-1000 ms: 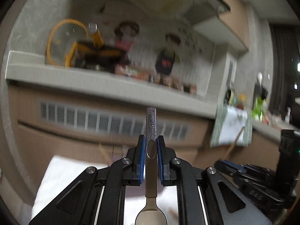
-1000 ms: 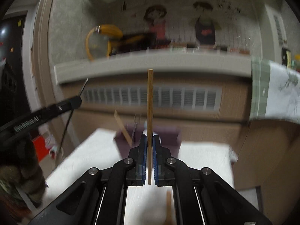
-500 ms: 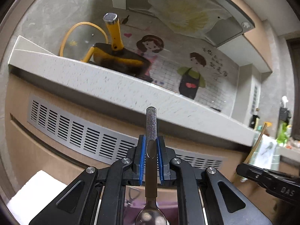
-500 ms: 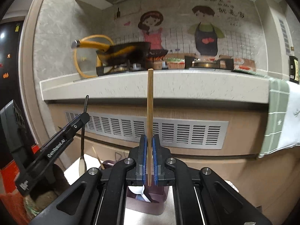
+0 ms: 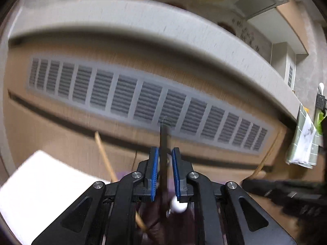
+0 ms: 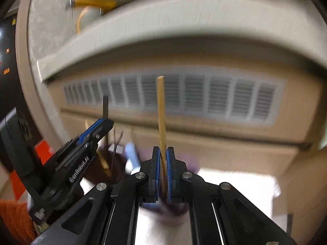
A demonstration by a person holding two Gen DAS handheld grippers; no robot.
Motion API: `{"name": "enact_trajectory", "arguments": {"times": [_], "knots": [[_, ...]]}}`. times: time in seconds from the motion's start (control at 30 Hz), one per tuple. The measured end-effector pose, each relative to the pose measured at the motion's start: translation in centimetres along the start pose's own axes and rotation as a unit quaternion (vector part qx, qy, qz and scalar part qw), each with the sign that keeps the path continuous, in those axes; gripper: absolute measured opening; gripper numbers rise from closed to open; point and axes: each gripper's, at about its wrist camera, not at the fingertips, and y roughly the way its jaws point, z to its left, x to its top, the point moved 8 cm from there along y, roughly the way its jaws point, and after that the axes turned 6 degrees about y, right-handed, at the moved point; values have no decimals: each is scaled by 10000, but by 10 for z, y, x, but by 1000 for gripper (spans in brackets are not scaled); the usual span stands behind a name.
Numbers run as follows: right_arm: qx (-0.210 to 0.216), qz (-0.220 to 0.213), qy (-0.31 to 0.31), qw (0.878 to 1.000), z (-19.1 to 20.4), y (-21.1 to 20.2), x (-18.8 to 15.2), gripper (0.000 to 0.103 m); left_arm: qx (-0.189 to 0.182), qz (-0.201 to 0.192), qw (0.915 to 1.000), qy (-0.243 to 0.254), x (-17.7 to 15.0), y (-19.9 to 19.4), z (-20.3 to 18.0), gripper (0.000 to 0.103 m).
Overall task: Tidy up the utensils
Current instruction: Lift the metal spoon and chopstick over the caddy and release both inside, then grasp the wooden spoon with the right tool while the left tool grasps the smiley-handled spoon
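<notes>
A metal spoon handle (image 5: 164, 143) stands upright between the blue pads of the left gripper (image 5: 164, 171), whose jaws are opening; gaps show on both sides of the handle, so the pads no longer press it. Its lower part drops toward a purple utensil holder (image 6: 190, 161) below, where a wooden stick (image 5: 104, 155) leans. A wooden chopstick (image 6: 161, 114) rises upright between the pads of the right gripper (image 6: 162, 171), whose jaws are also opening; the blur hides whether the pads touch it. The holder stands on a white tabletop (image 6: 235, 187). Behind runs a slatted vent (image 6: 204, 94) beneath a pale countertop (image 6: 184, 24).
</notes>
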Motion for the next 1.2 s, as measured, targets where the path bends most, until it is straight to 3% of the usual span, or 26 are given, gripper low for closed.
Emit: {"name": "enact_trajectory", "arguments": {"times": [0.07, 0.3, 0.4, 0.63, 0.7, 0.8, 0.9, 1.03, 1.2], "knots": [[63, 255, 43, 9996, 0, 10, -11, 11, -11, 58, 9999, -156, 0, -5, 6, 35], [-212, -37, -89, 9997, 2, -22, -28, 15, 8, -57, 9980, -623, 29, -69, 32, 37], [-217, -276, -65, 9994, 3, -50, -35, 17, 73, 20, 9985, -537, 35, -98, 40, 38], [-773, -1032, -199, 9915, 3, -122, -54, 18, 113, 507, 9985, -148, -5, -161, 46, 39], [-839, -1059, -200, 9906, 4, -138, -67, 19, 194, 693, 9972, -188, -19, -173, 48, 39], [-652, -739, -153, 9950, 8, -145, -92, 24, 61, 1276, 9917, -152, -55, -186, 46, 40], [-475, 43, -266, 9985, 15, -127, -138, 25, -22, 1808, 9834, 117, -90, -194, 41, 40], [-823, 691, -674, 9919, 16, -94, -184, 25, -169, 2487, 9680, 280, -137, -200, 36, 40], [-869, 1099, -138, 9900, -3, -55, -191, 25, -194, 2847, 9582, 206, -164, -199, 38, 40]]}}
